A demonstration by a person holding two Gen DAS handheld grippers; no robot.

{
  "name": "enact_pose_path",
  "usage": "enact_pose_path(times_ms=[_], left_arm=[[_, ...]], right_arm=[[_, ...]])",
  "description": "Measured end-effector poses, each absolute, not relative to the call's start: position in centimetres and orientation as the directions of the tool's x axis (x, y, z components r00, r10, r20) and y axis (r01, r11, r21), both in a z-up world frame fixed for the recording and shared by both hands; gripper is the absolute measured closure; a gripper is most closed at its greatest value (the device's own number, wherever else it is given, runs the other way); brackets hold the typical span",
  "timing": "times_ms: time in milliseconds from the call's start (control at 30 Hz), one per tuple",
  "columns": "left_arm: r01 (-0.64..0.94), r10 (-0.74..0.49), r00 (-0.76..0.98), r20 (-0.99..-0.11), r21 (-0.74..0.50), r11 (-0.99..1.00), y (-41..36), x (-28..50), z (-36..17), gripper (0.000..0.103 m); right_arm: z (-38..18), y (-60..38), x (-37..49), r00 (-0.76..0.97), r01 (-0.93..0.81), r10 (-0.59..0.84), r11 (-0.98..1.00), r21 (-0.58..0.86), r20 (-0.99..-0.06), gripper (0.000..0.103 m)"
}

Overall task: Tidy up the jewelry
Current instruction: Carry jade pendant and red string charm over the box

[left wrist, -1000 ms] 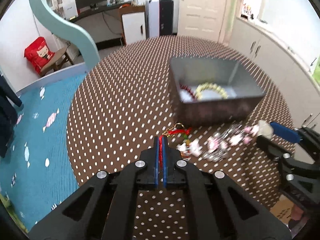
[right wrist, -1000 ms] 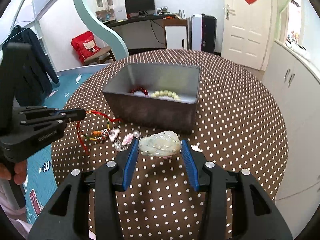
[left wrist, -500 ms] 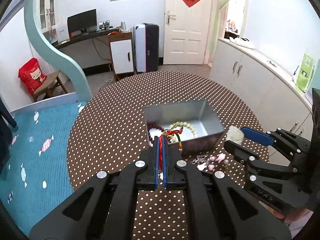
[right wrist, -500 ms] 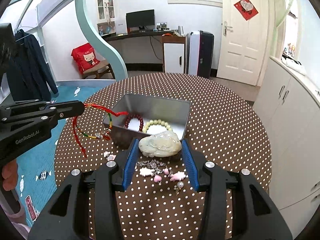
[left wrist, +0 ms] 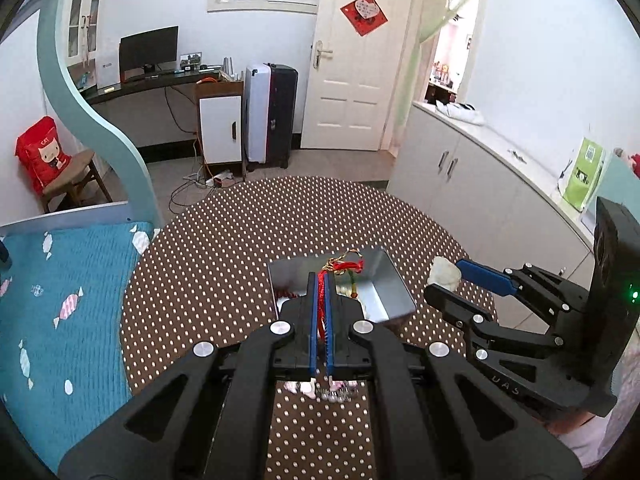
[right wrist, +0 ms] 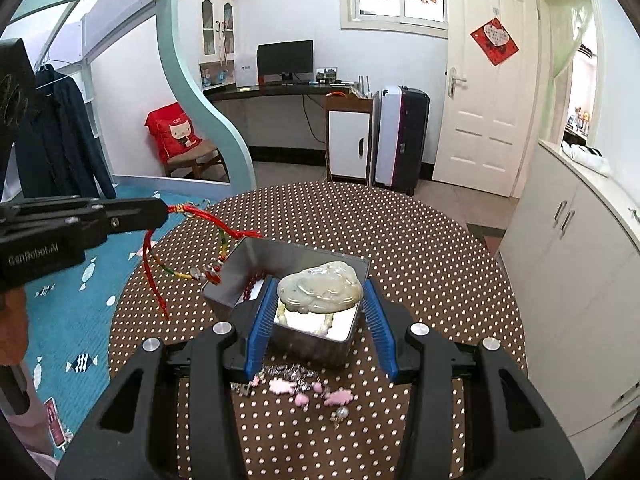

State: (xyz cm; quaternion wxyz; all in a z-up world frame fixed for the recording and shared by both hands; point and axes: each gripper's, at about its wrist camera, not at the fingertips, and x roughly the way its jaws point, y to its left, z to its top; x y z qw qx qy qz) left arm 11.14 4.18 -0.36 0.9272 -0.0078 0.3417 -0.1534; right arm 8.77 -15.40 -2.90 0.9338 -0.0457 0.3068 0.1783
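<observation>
While both grippers hang above the round table [right wrist: 420, 248] with its brown, white-dotted cloth, each has a piece of jewelry in its jaws. The left gripper [left wrist: 319, 280] is pressed together on a red cord [left wrist: 321, 300], whose knotted end sticks out past the blue pads; in the right wrist view the cord [right wrist: 208, 220] loops down from that gripper [right wrist: 162, 213] in the air, carrying green and yellow strands and small beads, just left of the metal box [right wrist: 236, 276]. The right gripper [right wrist: 320, 300] is clamped on a pale green carved jade pendant [right wrist: 320, 289], one blue pad against each side of it (the jaws stand partly apart, as wide as the stone). It shows above the open box, which sits on the table and holds a dark red bead bracelet [right wrist: 253, 286] and a cream bead bracelet [right wrist: 320, 325]. On the cloth in front of the box lies a silvery chain with pink charms [right wrist: 298, 387], touching neither gripper.
</observation>
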Motion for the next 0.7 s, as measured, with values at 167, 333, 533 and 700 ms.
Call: enact_pose_path(times_ms=[167,333,533,700], left_arm=[[0.254,-0.279,0.719,-0.636,-0.133,0.958,4.5,12.9,-0.4,0.101],[0.236,-0.272,0.688,-0.673,-0.147,0.961,4.4,14.9,-2.0,0.101],[0.228,-0.279,0.636,-0.719,-0.17,0.959,3.7,17.2,-4.4,0.101],[0.217,-0.254,0.629,-0.735,-0.148,0.965,2.9,18.5,-5.4,0.1]], right_arm=[[-3.0,-15.1,10.3,0.74,-0.373,0.311,0.928,0.021,-0.596,0.061],[-4.2,-14.6,12.3,0.707,-0.382,0.32,0.923,0.04,-0.63,0.061],[-5.7,-14.2,14.0,0.667,-0.382,0.32,0.922,0.06,-0.673,0.061],[-6.3,-14.2,14.9,0.648,-0.373,0.315,0.925,0.071,-0.694,0.061]])
